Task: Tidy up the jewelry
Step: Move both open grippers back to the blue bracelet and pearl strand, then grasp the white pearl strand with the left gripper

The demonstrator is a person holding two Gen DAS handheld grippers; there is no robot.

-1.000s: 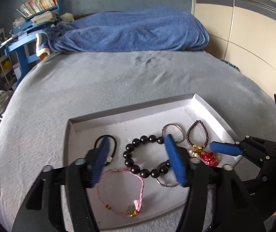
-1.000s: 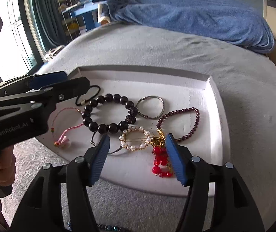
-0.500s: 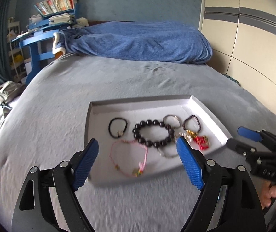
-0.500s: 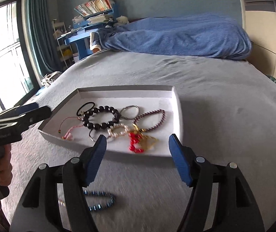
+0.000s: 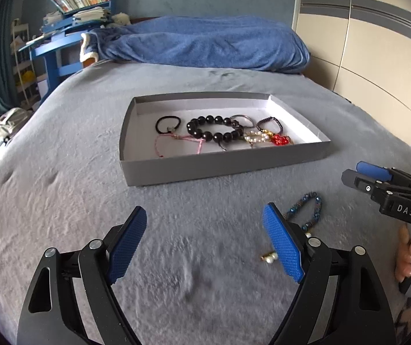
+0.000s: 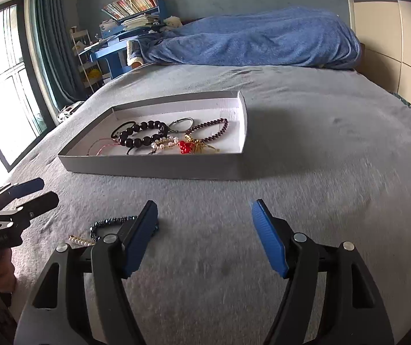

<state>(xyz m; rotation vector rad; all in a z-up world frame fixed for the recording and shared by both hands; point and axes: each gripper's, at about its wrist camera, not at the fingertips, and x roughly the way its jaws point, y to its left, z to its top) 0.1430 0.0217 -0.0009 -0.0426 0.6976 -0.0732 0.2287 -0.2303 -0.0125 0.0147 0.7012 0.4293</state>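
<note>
On plush bed [image 5: 61, 172]: beaded, perhaps glass, bracelet [image 5: 309, 210].

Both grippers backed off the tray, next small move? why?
Probably bring the open left gripper forward and right onto the blue beaded bracelet. It lies on the grey bedspread outside the grey tray, beside a small pearl piece, while the other jewelry already sits in the tray. The right gripper is open and empty too.
</note>
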